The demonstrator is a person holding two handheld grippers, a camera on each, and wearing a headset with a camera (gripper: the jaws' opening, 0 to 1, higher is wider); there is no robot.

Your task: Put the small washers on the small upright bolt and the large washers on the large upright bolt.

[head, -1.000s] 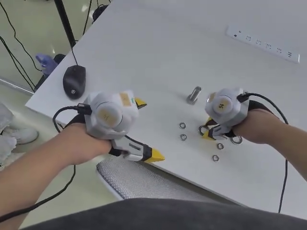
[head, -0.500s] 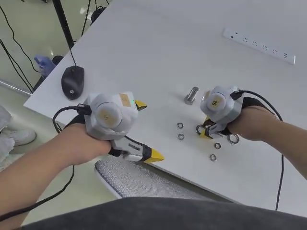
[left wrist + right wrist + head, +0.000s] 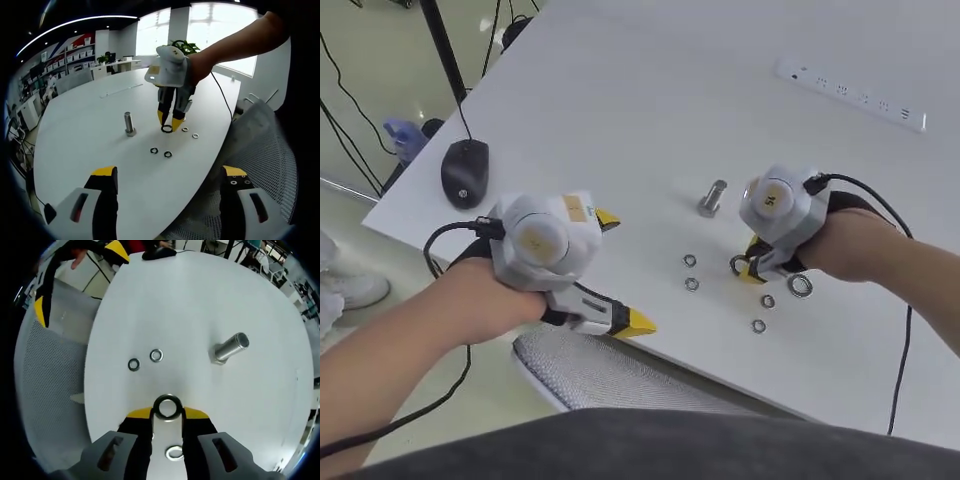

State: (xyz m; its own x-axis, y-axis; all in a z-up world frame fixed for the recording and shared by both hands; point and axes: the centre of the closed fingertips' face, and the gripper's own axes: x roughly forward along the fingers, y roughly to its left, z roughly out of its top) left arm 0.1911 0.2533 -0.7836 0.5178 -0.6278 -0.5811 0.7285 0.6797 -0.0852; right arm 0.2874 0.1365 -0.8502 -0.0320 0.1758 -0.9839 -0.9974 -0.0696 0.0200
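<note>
A steel bolt (image 3: 712,198) stands upright on the white table (image 3: 620,120). My right gripper (image 3: 750,268) is just in front of it, shut on a large washer (image 3: 738,264), which sits pinched between the yellow tips (image 3: 167,406). Another large washer (image 3: 800,286) lies beside that hand. Two small washers (image 3: 689,260) (image 3: 691,284) lie left of the gripper, and two more (image 3: 767,301) (image 3: 758,326) lie in front of it. My left gripper (image 3: 623,269) hovers open over the table's near edge, holding nothing. The left gripper view shows the bolt (image 3: 129,124) and the held washer (image 3: 166,129).
A black mouse (image 3: 465,172) sits near the table's left edge. A white power strip (image 3: 850,92) lies at the far right. A grey mesh chair (image 3: 590,370) stands under the near edge. Cables run from both grippers.
The head camera has drifted, shifting the whole picture a little left. My right gripper has risen slightly with the large washer in it. The left gripper has stayed where it was.
</note>
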